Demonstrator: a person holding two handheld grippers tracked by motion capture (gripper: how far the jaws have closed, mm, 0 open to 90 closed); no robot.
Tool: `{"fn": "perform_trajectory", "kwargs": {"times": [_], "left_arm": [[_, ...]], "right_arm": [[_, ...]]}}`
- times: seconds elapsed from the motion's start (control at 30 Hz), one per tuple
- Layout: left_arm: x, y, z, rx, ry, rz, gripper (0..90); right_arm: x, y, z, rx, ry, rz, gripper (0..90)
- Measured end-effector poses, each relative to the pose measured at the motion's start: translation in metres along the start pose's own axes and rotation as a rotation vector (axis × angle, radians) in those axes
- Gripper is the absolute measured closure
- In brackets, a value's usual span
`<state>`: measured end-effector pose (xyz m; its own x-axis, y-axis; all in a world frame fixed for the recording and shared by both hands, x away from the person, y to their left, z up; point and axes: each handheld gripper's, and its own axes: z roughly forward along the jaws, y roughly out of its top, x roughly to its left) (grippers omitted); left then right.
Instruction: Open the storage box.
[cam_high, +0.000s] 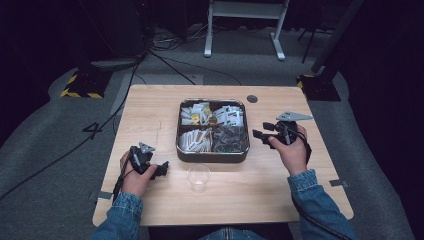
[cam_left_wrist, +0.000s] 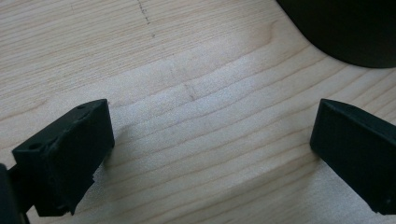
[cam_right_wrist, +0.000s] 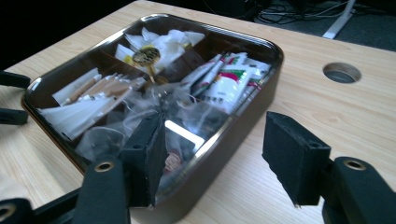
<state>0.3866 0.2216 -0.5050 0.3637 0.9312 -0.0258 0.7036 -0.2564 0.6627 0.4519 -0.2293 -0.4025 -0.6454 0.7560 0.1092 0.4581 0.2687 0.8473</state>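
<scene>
Clear cup (cam_high: 198, 177) sits nearest, both claws released, right claw (cam_high: 258, 135) at the sachet tin (cam_high: 213, 156); rim could catch it and shove the tin across the surface (cam_high: 150, 110).

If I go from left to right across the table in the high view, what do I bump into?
Left gripper → clear plastic cup → right gripper. The divided tin of packets sits farther back and overlaps the cup's place, so it has no place in this order.
</scene>
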Motion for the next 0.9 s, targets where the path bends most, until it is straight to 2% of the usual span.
{"fn": "perform_trajectory", "kwargs": {"times": [0.13, 0.37, 0.5, 0.6, 0.63, 0.73, 0.77, 0.8, 0.9], "left_arm": [[0.002, -0.001, -0.001, 0.0, -0.019, 0.019, 0.2], [0.002, -0.001, -0.001, 0.0, -0.014, 0.017, 0.1], [0.002, -0.001, -0.001, -0.001, -0.011, 0.013, 0.0], [0.002, -0.001, -0.001, 0.0, -0.01, 0.013, 0.0], [0.002, -0.001, -0.001, 0.0, -0.01, 0.013, 0.0], [0.002, -0.001, -0.001, -0.001, -0.011, 0.013, 0.0], [0.002, -0.001, -0.001, 0.0, -0.01, 0.013, 0.0], [0.002, -0.001, -0.001, -0.001, -0.011, 0.013, 0.0], [0.002, -0.001, -0.001, 0.0, -0.015, 0.015, 0.1]], "right_arm": [[0.007, 0.007, 0.007, -0.022, 0.007, 0.011, 40.9], [0.015, 0.016, 0.024, -0.002, -0.003, 0.017, 37.2], [0.023, 0.023, 0.039, 0.013, 0.021, -0.007, 41.0], [0.034, 0.03, 0.053, -0.011, 0.082, -0.031, 45.3], [0.037, 0.032, 0.057, -0.01, 0.09, -0.035, 45.3], [0.042, 0.035, 0.065, -0.003, 0.096, -0.05, 45.1], [0.046, 0.037, 0.074, 0.016, 0.089, -0.066, 44.7], [0.046, 0.037, 0.074, 0.016, 0.089, -0.066, 44.7], [0.052, 0.039, 0.092, 0.045, 0.088, -0.079, 44.7]]}}
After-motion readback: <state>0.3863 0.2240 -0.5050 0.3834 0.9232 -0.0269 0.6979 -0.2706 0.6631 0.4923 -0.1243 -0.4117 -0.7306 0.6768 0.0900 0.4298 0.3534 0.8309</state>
